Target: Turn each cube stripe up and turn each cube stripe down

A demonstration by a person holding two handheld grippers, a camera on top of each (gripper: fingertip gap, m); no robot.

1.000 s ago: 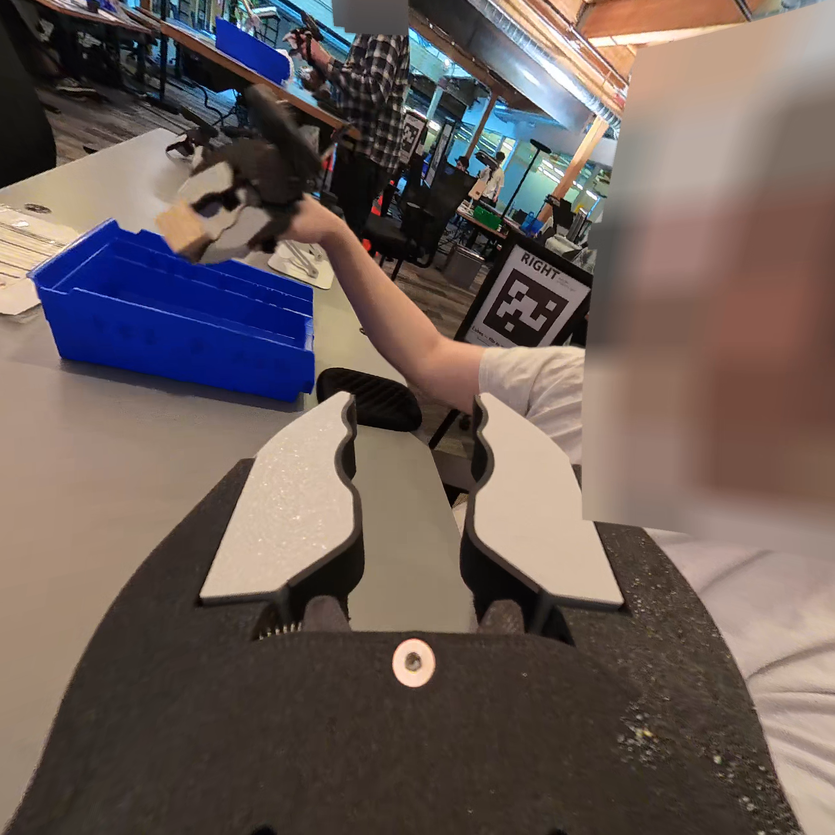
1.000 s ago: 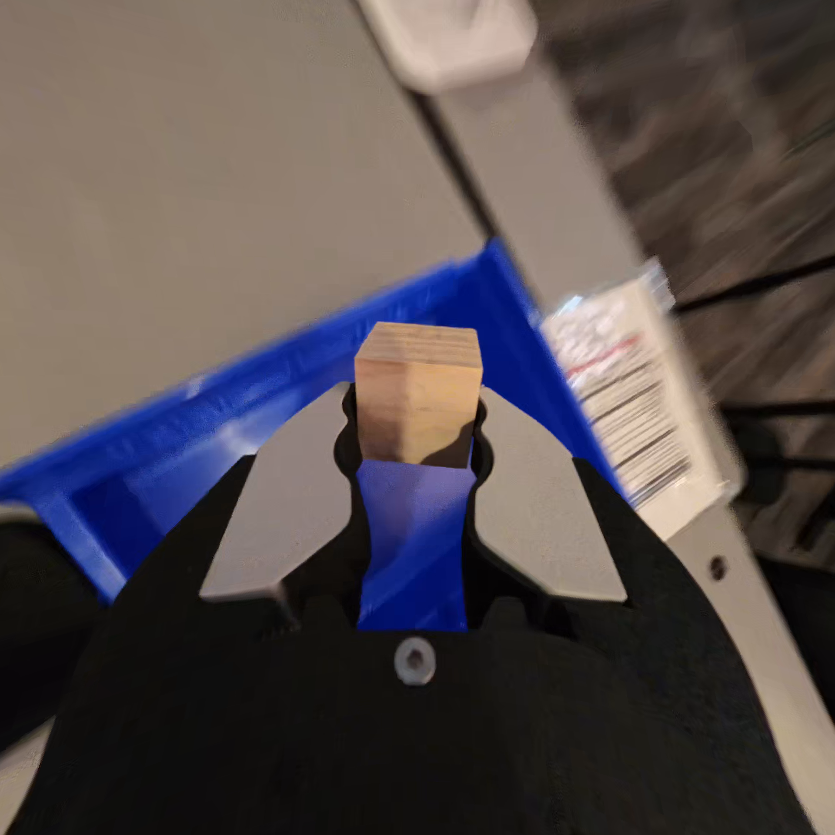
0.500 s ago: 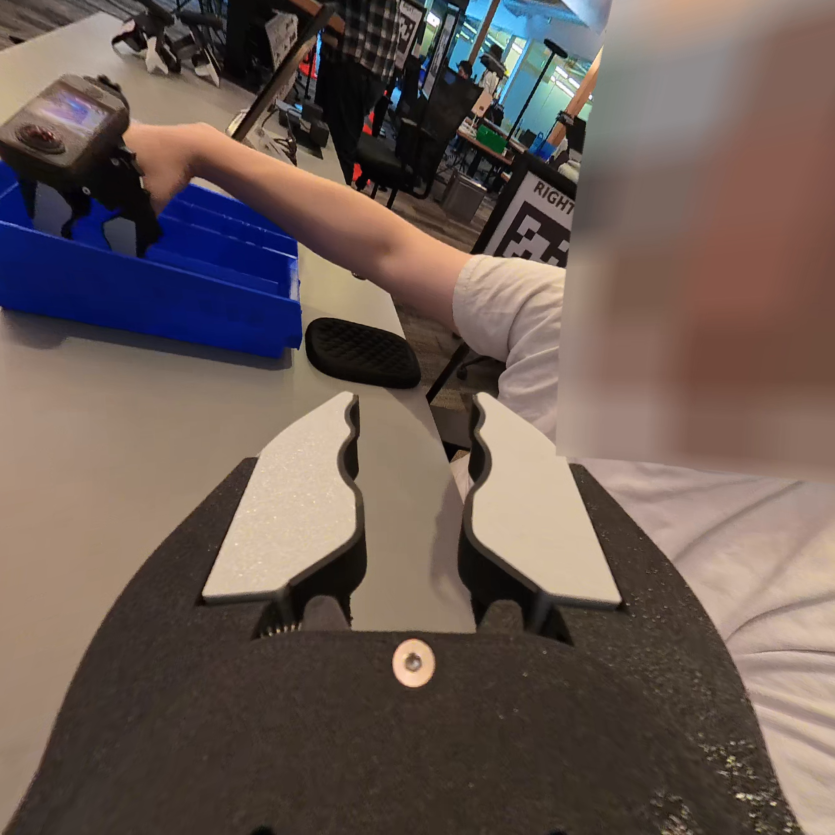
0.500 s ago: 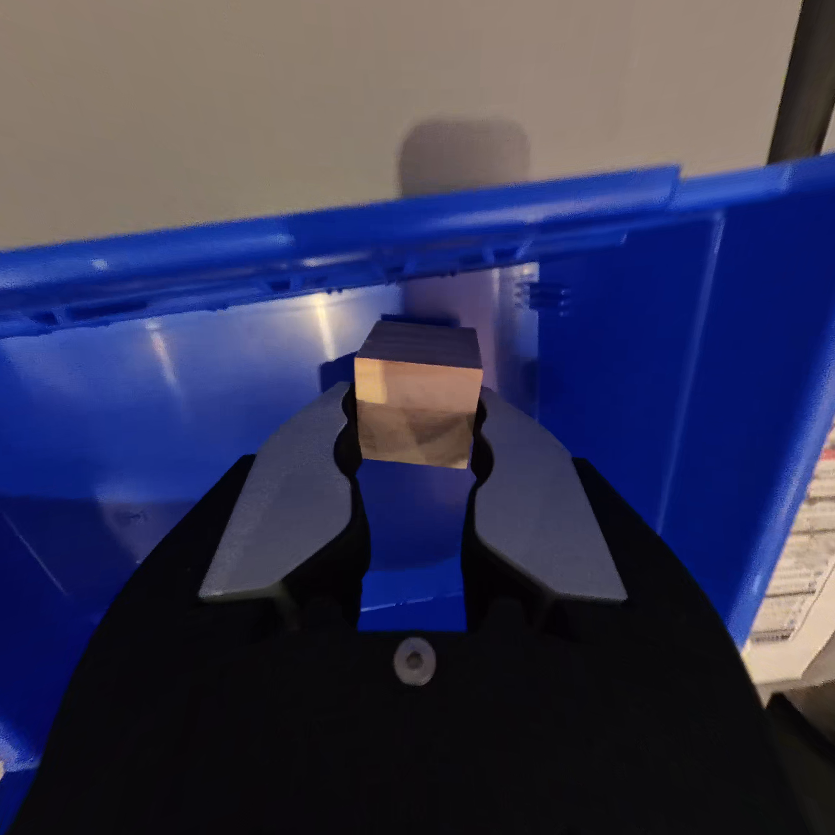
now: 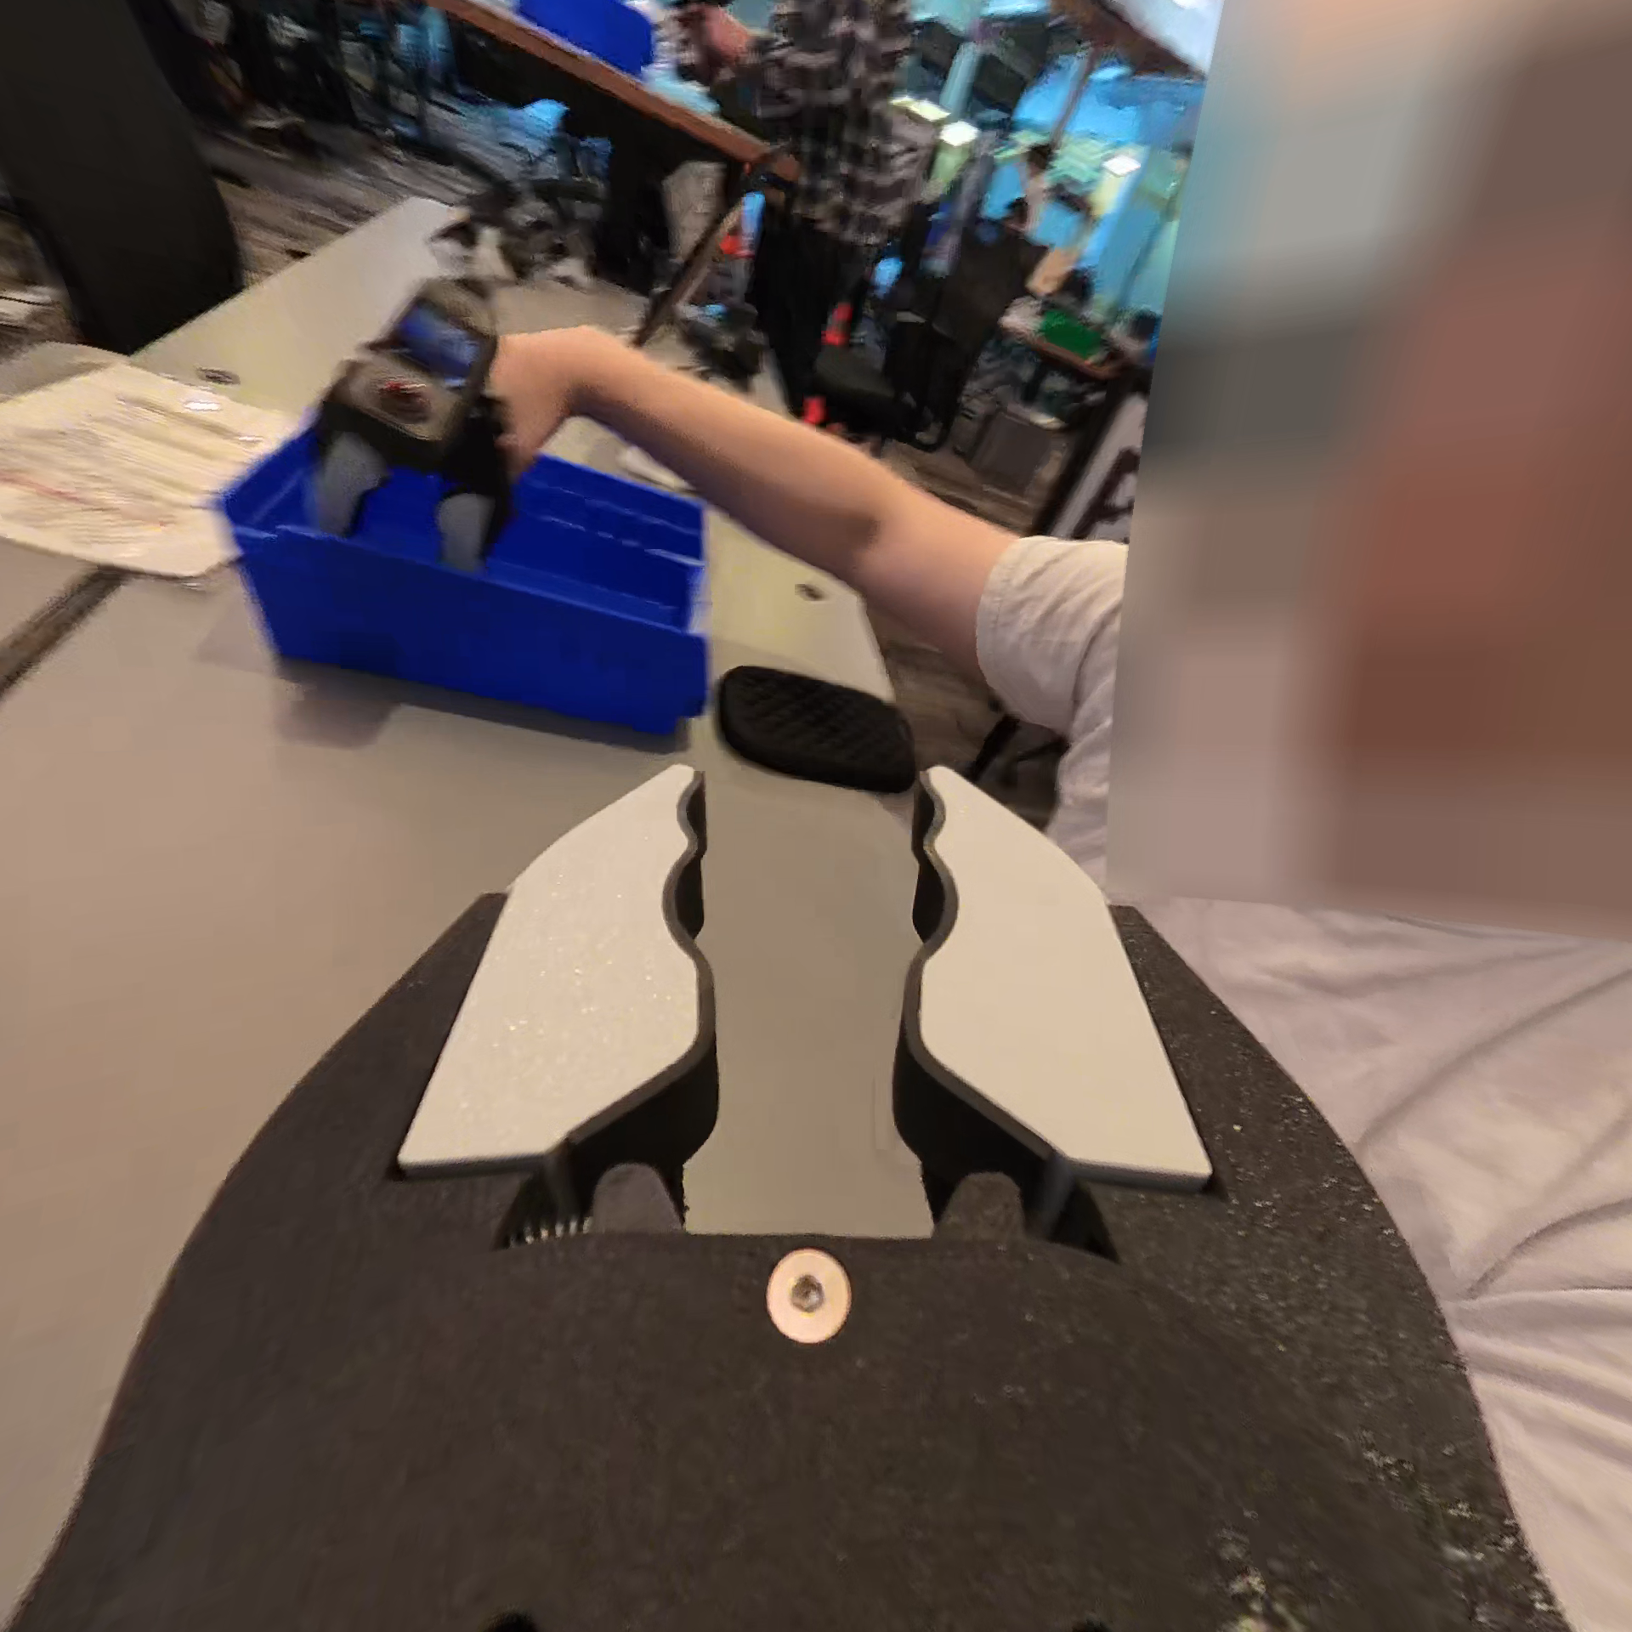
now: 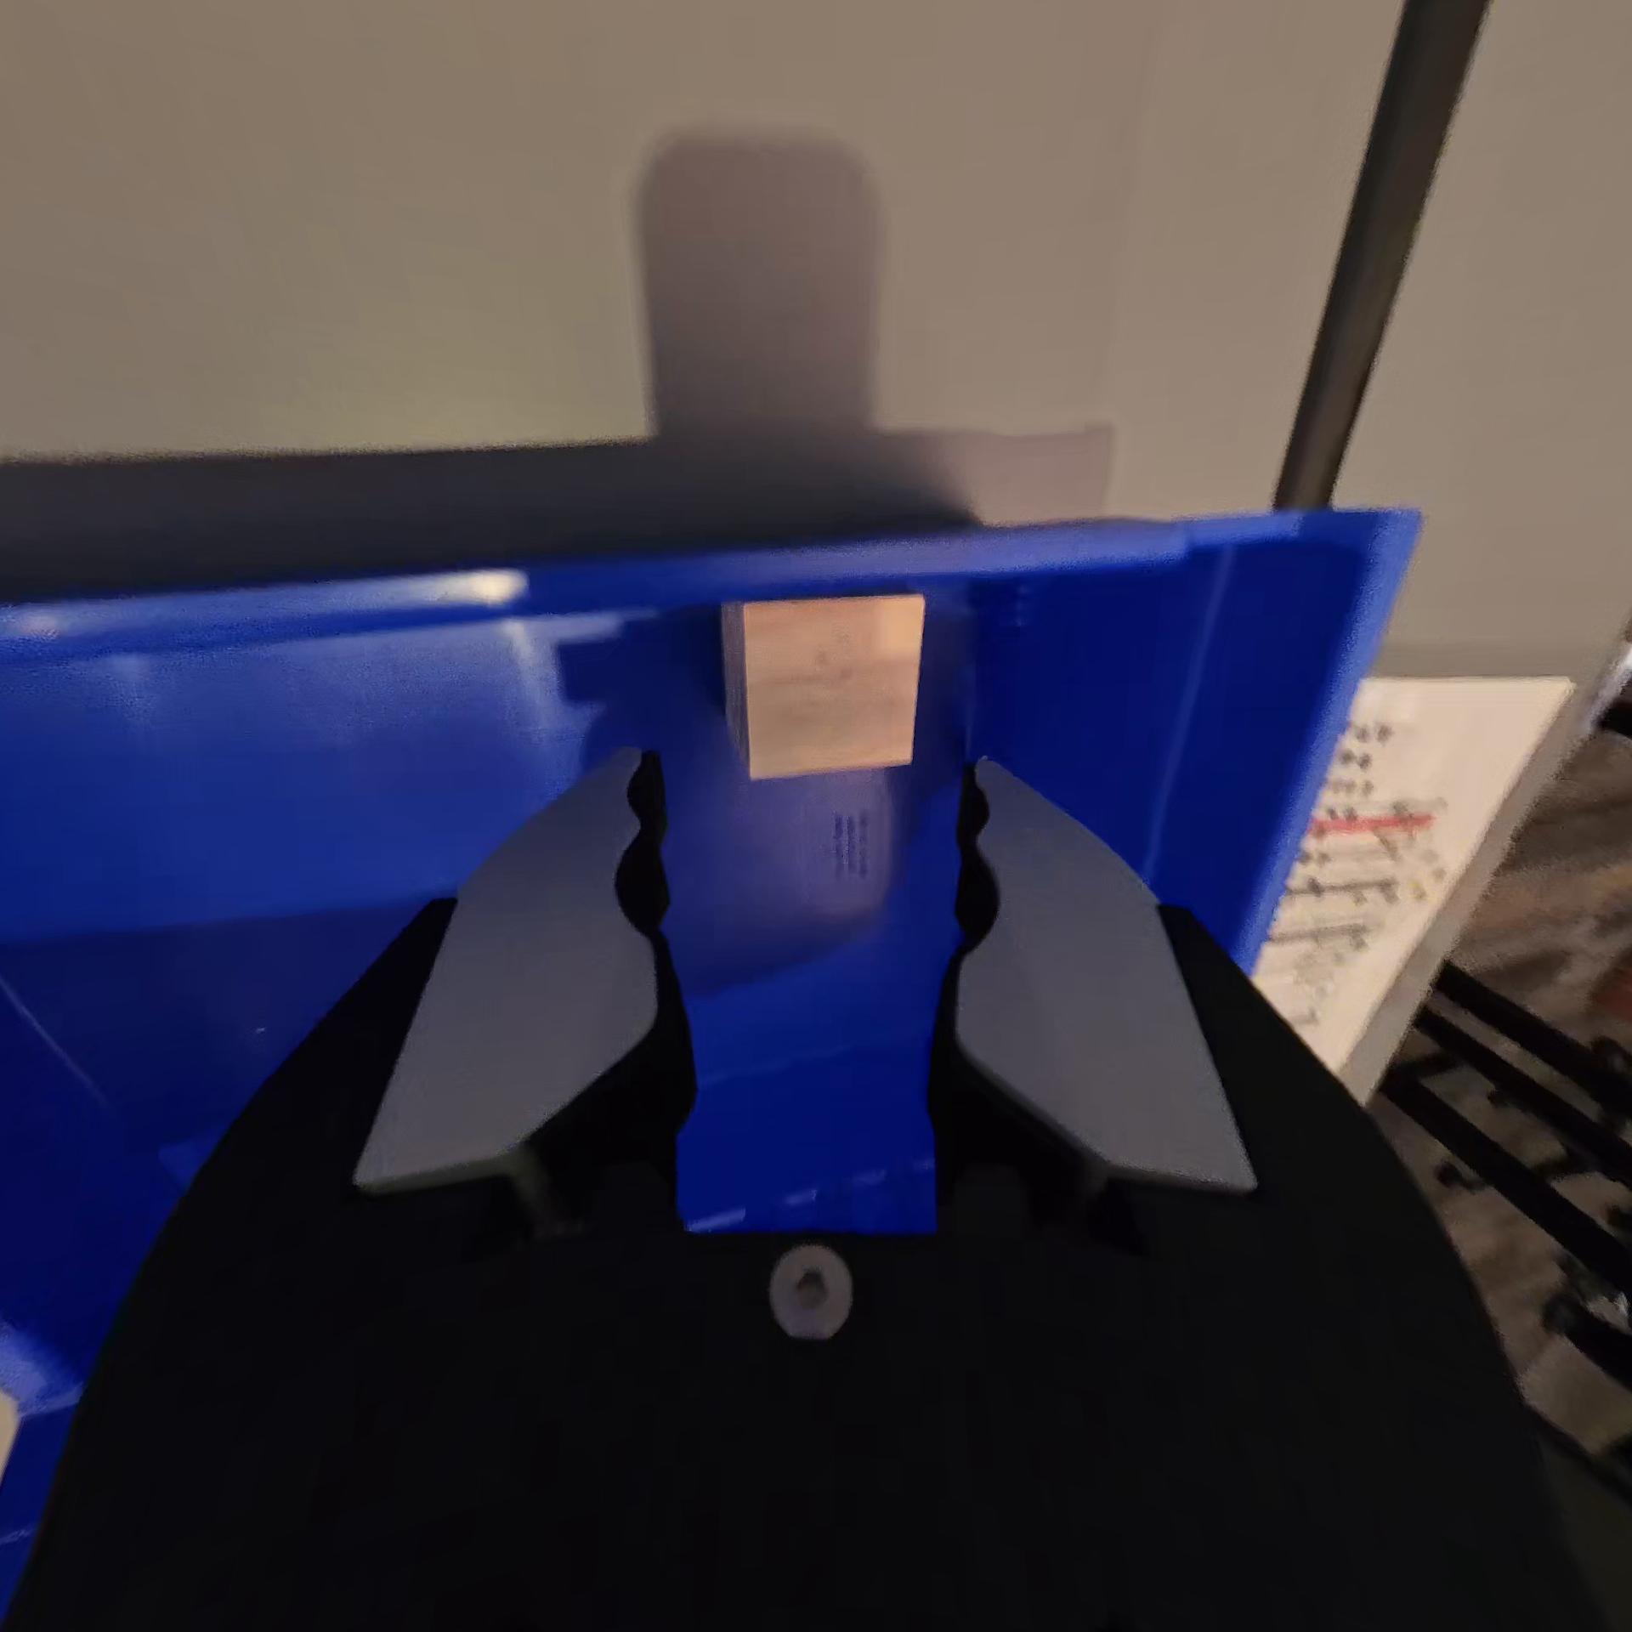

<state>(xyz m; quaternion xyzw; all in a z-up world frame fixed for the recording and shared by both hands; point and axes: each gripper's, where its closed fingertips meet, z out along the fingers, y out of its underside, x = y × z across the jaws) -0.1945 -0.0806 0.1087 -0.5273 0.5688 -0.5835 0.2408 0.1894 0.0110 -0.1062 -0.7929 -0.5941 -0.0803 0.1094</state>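
A plain wooden cube (image 6: 826,684) rests inside the blue bin (image 6: 265,706), against its far wall; no stripe shows on the faces I see. My right gripper (image 6: 811,768) is open and empty just behind the cube, not touching it. In the left wrist view the right gripper (image 5: 402,521) reaches down into the blue bin (image 5: 494,627), held by a bare arm. My left gripper (image 5: 808,786) is open and empty, low over the grey table (image 5: 221,839), well away from the bin.
A black textured pad (image 5: 812,729) lies on the table right of the bin. A printed paper sheet (image 5: 115,459) lies left of the bin, also in the right wrist view (image 6: 1378,839). A person in a plaid shirt (image 5: 830,132) stands in the background.
The right gripper carried the cube down into the bin, opened and let it go; the cube now sits free against the bin wall. The left gripper stayed open while its view shifted.
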